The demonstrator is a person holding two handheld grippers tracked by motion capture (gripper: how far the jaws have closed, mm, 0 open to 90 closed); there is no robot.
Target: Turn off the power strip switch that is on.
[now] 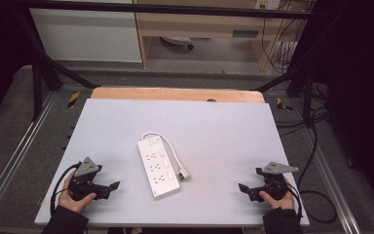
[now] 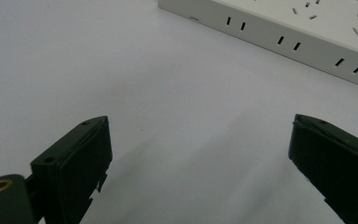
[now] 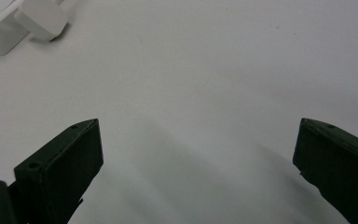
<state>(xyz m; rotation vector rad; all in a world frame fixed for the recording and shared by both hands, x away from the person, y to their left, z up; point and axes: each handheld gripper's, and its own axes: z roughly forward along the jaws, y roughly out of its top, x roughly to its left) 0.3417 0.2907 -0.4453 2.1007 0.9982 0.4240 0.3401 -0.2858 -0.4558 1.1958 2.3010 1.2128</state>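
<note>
Power strip lies flat near the middle of the tabletop, between our two tools and well apart from both.

Nearest to us, in the high view, the left tool sits low over the near left part of the tabletop, held in a hand whose sleeve is cut off by the bottom edge. In the left gripper view its two black jaws stand wide apart with bare tabletop between them, nothing held. The right tool mirrors it at the near right, gripped by the other hand. In the right gripper view its jaws are likewise spread wide over bare surface, gripping nothing. Both tools point inward, toward the strip.

Hard to make out: in the left gripper view we see one side wall of the strip with paired slots and a slice of its socket face, the rest cut off by the top and right edges. In the right gripper view the strip's corner and the white plug are clipped at the upper left.

Long axis of the strip runs from near right to far left in the high view, socket face up. Its white cable leaves the far end, loops back along the right side, and ends at the plug lying just beside the near half.
</note>
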